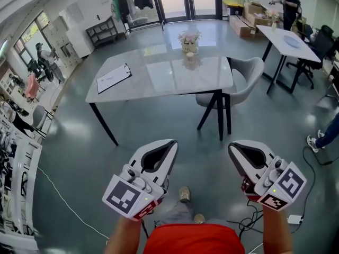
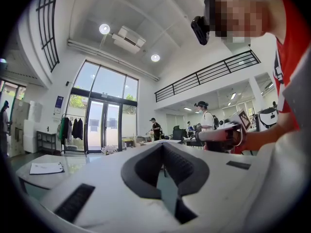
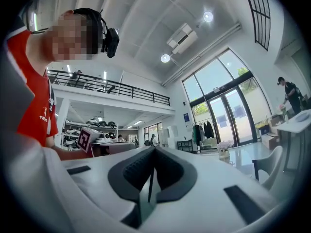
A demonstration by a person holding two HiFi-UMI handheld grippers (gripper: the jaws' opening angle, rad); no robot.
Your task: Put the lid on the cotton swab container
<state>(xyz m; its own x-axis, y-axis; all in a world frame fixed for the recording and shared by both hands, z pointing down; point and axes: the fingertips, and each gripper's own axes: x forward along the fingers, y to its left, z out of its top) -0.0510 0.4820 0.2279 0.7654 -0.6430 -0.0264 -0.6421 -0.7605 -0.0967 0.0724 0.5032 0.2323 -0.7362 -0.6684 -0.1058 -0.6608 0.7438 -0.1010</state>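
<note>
Open hall with a glossy grey-green floor (image 1: 159, 126). Upper centre: white glossy rectangular table (image 1: 159, 73) on black legs, with a dark clipboard holding paper (image 1: 113, 77) at its left and a small pot of pale flowers (image 1: 189, 40) at its top edge. Grey shell chair (image 1: 249, 78) to the right. Lower frame: white plastic left gripper (image 1: 170, 144) and right gripper (image 1: 233, 147), jaws pressed together, nothing between. Cotton swab container: seen in no view.

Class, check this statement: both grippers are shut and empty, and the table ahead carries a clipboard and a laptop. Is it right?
No laptop: the head view shows the table carrying a clipboard and a vase of flowers. The left gripper and right gripper are indeed shut and empty.
</note>
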